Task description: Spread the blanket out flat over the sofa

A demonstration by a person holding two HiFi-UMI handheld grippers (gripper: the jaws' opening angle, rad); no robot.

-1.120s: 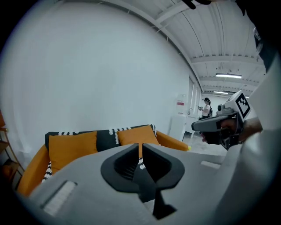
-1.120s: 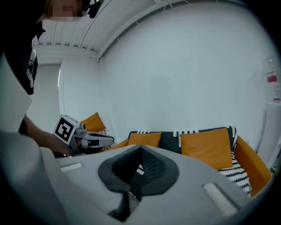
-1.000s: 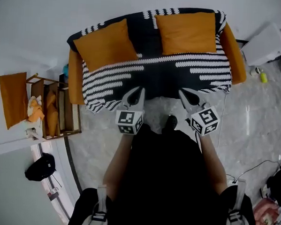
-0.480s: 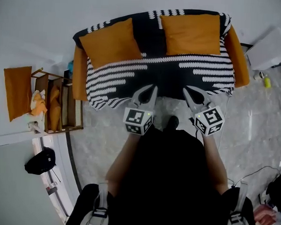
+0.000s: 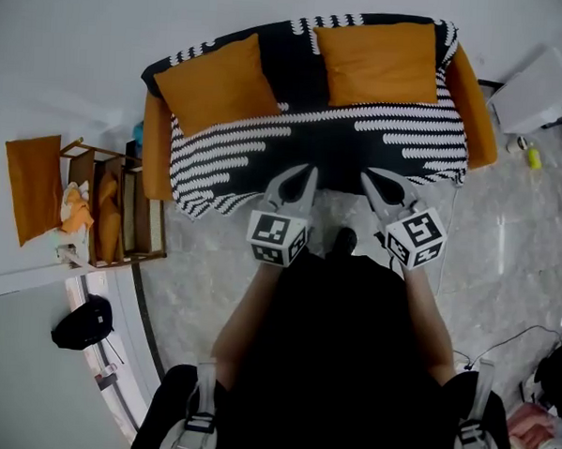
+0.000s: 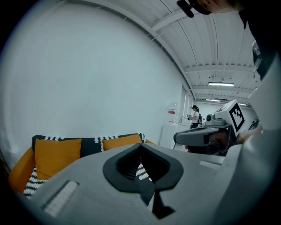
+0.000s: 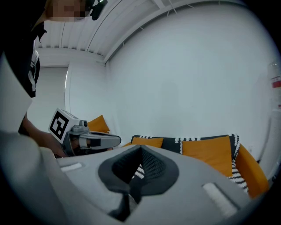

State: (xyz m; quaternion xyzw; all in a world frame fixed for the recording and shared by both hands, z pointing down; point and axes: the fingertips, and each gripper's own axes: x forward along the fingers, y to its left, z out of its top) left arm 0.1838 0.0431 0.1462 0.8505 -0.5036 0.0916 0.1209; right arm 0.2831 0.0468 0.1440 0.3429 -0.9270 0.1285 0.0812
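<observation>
Cushions (image 5: 216,86), two, on one blanket (image 5: 266,148); left hand-held gripper (image 5: 309,171), right hand-held gripper (image 5: 365,176) both clenched.

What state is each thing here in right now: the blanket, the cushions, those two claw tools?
Blanket: spread over the seat and back of the sofa, under both cushions.
Left cushion: propped against the back, tilted.
Right cushion: propped against the back, straight.
Left gripper: shut, empty, in front of the sofa.
Right gripper: shut, empty, in front of the sofa.
</observation>
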